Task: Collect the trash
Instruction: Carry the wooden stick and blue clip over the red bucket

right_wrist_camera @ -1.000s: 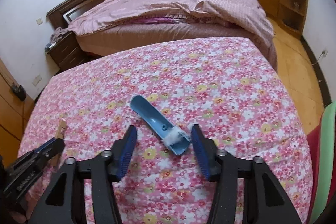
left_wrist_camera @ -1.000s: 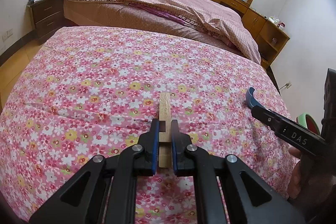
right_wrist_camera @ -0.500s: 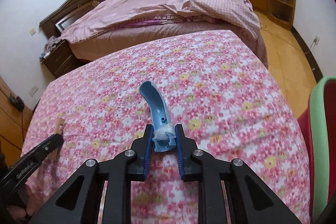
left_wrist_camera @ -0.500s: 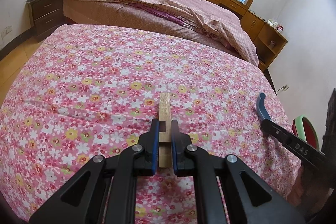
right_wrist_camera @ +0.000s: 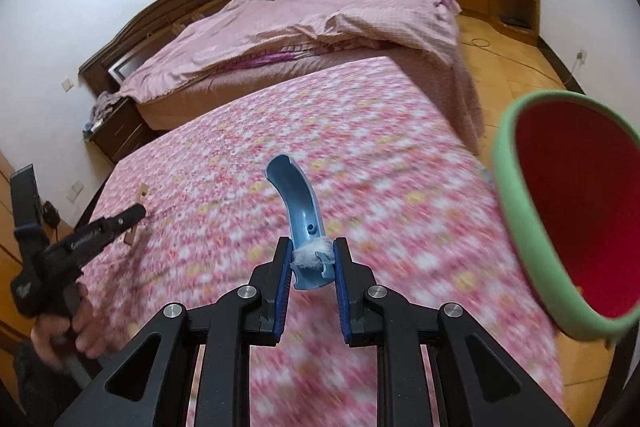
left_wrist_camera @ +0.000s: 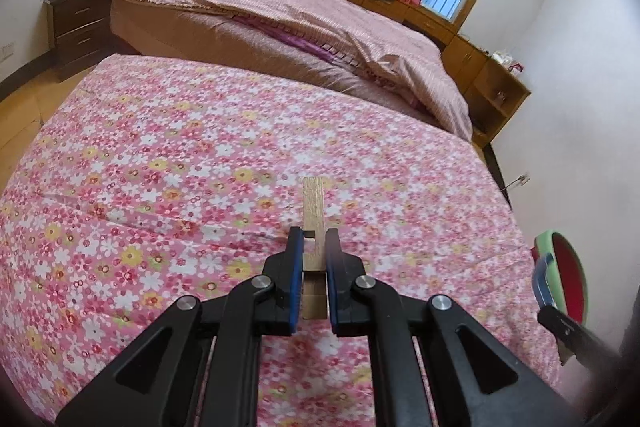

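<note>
Both pieces picked, none binned: left hand-held gripper (left_wrist_camera: pixel 311 259) clamps wood strip (left_wrist_camera: pixel 313 211), right hand-held gripper (right_wrist_camera: pixel 310 263) grips blue scrap (right_wrist_camera: pixel 298 203) nr bin (right_wrist_camera: pixel 516 187).

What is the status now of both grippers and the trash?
Left gripper shut on wooden strip. Right gripper shut on curved blue plastic piece. Red bin with green rim at right, path clear.

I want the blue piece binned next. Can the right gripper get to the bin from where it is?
Probably yes. The right gripper is shut on the blue piece, and the bin gapes just to its right with nothing between them.
</note>
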`<state>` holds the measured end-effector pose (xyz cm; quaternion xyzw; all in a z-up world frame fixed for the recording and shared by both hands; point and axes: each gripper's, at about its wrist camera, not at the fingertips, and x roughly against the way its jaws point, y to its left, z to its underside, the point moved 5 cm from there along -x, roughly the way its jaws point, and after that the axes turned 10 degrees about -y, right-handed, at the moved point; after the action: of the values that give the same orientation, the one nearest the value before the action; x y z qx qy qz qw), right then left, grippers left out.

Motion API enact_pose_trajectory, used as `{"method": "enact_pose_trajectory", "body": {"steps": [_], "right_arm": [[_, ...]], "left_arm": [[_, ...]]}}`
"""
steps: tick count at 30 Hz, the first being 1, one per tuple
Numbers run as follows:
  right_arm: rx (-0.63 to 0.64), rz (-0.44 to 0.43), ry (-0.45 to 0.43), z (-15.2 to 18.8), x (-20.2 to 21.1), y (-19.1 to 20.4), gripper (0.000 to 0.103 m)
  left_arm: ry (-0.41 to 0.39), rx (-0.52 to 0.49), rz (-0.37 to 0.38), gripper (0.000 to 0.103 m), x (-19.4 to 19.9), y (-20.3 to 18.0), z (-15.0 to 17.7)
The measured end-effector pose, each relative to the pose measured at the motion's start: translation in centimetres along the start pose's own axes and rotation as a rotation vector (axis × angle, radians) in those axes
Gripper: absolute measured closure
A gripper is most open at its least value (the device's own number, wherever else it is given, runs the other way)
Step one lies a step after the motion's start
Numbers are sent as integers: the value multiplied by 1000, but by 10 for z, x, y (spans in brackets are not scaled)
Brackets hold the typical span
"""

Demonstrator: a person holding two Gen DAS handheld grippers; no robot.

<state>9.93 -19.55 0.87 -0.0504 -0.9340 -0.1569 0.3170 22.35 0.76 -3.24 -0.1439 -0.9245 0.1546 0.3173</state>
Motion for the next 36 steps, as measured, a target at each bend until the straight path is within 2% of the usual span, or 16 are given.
{"method": "enact_pose_trajectory", "body": {"steps": [4, 7, 14, 26, 36], "right_arm": [[-37, 44, -32, 4, 33, -26, 83], [-71, 79, -56, 5, 53, -47, 83], [-151, 131, -99, 11, 89, -89, 83], [-296, 144, -158, 18, 120, -151, 83], [-334, 170, -201, 2, 134, -208, 83]], "left_arm": [[-16, -18, 32, 94, 10, -10, -1], [-16, -24, 19, 94, 13, -19, -1], [1, -65, 70, 94, 30, -58, 7], [29, -177, 231, 94, 65, -162, 18], [119, -281, 319, 94, 41, -252, 46]]}}
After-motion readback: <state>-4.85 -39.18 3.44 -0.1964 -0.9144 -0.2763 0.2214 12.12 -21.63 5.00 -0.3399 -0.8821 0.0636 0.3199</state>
